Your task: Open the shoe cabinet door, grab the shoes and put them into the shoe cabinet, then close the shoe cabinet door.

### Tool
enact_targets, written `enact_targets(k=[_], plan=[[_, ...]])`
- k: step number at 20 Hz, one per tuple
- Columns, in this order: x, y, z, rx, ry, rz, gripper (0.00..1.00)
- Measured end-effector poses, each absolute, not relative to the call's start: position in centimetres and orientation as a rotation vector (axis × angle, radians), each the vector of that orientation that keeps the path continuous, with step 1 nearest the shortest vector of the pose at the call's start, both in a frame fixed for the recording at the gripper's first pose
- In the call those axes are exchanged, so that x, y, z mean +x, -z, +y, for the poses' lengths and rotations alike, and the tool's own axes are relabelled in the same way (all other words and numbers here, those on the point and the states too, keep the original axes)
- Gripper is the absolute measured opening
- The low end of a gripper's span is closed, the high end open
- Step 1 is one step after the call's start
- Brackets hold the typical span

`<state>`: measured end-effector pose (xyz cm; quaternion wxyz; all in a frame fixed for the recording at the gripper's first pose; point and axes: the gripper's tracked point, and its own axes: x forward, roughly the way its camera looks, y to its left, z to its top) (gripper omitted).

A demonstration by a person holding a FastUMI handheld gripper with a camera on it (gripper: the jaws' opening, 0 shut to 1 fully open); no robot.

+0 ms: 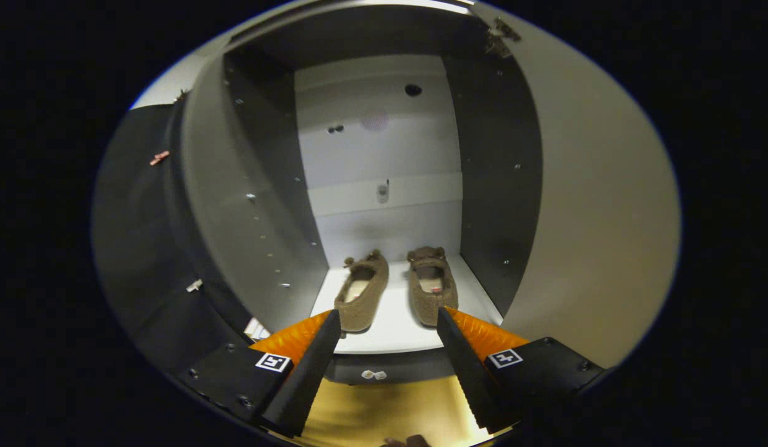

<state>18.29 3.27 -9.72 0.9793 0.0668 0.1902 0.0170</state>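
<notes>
Two brown fuzzy slippers lie side by side on the white bottom shelf (393, 326) inside the open shoe cabinet, the left slipper (362, 298) and the right slipper (432, 284), toes pointing toward the back wall. My gripper (388, 318) is open just in front of the shelf's front edge, with nothing between its fingers. The left fingertip overlaps the heel of the left slipper and the right fingertip the heel of the right slipper. The cabinet door (601, 205) stands swung open at the right.
The cabinet's grey side walls (259, 205) flank the compartment, and a white back panel (384, 155) with small holes closes it. A yellowish floor (384, 410) lies below the fingers. Black cloth hangs left of the cabinet.
</notes>
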Motion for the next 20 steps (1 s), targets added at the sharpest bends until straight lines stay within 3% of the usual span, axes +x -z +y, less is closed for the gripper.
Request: enact_targets(k=[10, 20], plan=[[2.3, 4.6, 4.2, 0.151, -0.091, 0.173, 0.99], [-12.5, -0.1, -9.0, 0.125, 0.080, 0.067, 0.99]])
